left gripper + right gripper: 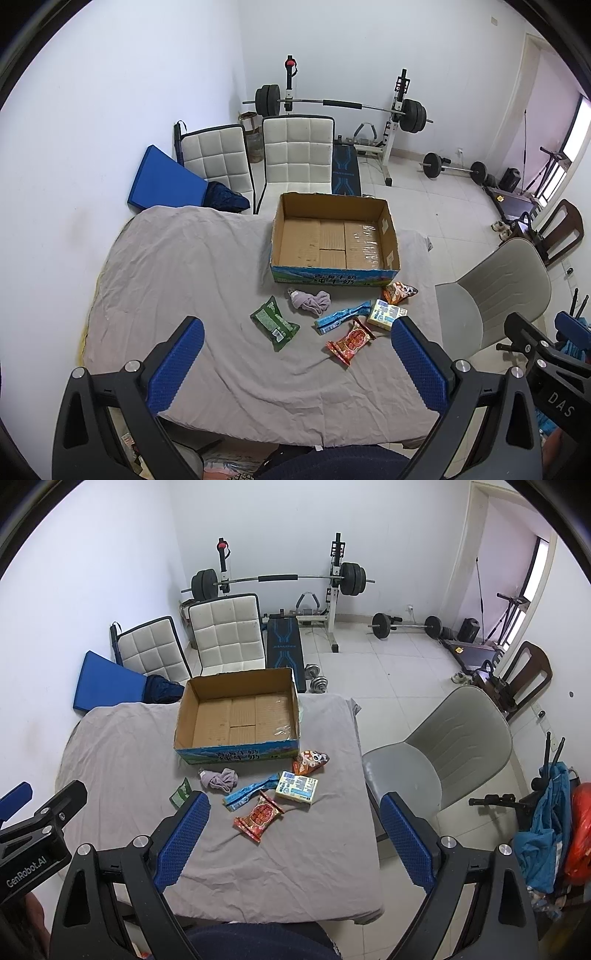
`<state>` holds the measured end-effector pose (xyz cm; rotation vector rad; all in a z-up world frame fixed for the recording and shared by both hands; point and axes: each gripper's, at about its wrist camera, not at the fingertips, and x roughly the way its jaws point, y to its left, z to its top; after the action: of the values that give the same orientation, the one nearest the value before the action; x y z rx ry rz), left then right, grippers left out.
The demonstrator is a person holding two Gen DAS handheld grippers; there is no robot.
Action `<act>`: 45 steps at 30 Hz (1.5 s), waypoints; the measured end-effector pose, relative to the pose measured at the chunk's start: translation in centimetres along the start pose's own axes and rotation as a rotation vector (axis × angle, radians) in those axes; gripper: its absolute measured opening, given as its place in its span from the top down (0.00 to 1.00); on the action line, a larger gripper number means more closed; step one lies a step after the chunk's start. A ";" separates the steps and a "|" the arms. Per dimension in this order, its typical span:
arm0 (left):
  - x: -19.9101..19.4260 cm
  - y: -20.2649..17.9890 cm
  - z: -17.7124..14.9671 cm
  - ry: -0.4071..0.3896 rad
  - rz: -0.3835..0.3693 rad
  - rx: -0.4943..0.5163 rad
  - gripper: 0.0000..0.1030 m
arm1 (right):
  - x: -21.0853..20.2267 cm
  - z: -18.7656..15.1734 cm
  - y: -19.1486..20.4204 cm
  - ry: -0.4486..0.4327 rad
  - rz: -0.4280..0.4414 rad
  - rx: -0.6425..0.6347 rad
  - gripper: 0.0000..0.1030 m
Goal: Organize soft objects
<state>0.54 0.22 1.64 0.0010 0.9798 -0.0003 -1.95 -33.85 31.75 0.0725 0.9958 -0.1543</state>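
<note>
Soft things lie in a little bunch in the middle of the left wrist picture: a green packet [275, 324], a rolled purple cloth [309, 301], a long blue packet [341, 317], a red snack bag [351, 341], an orange snack bag [398, 291] and a small white box [386, 314]. They sit on the grey sheet [177, 266], just below the open cardboard box [334, 277], which has nothing in it. I think the box is close so the things can drop in easily. None are in it yet.

Both tools hang above the near edge of the sheet and tilt down. The left gripper [295, 360] has its blue jaws spread wide and holds nothing. The right gripper [293, 832] is spread wide too and holds nothing.
</note>
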 end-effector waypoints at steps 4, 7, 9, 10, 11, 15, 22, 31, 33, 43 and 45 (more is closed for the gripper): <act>0.0 0.0 0.0 -0.001 0.000 0.000 0.00 | 0.0 0.0 0.1 0.002 0.003 0.002 0.07; 0.1 0.1 0.1 0.000 -0.001 0.001 0.00 | 0.1 0.0 0.1 0.001 0.004 0.001 0.07; 0.1 0.1 0.1 0.001 0.000 0.001 0.00 | 0.1 0.0 0.1 0.002 0.004 0.002 0.07; 0.1 0.1 0.1 0.001 0.000 0.000 0.00 | 0.1 0.0 0.1 0.001 0.004 0.002 0.07; 0.1 0.1 0.1 0.000 -0.001 0.000 0.00 | 0.1 0.0 0.1 0.001 0.003 0.002 0.07; 0.1 0.2 0.1 -0.001 -0.002 -0.002 0.00 | 0.1 0.0 0.1 0.000 0.002 0.002 0.07; 0.2 0.3 0.1 -0.002 -0.002 0.001 0.00 | 0.0 0.2 0.0 -0.007 0.002 0.005 0.07; 0.2 0.3 0.4 -0.007 -0.006 0.004 0.00 | 0.0 0.1 -0.2 -0.007 0.008 0.011 0.07; 0.4 0.2 0.5 -0.004 -0.008 0.006 0.00 | 0.6 0.2 -0.4 0.012 0.024 0.024 0.07; 10.0 2.7 3.1 0.074 0.095 -0.073 0.00 | 13.7 0.8 -0.6 0.288 0.110 0.103 0.07; 12.6 3.5 3.1 0.126 0.110 -0.087 0.00 | 17.3 0.2 -0.3 0.353 0.116 0.113 0.07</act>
<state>10.12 3.70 -7.15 -0.0250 1.1043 0.1450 7.43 -35.85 17.31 0.2673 1.3311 -0.0929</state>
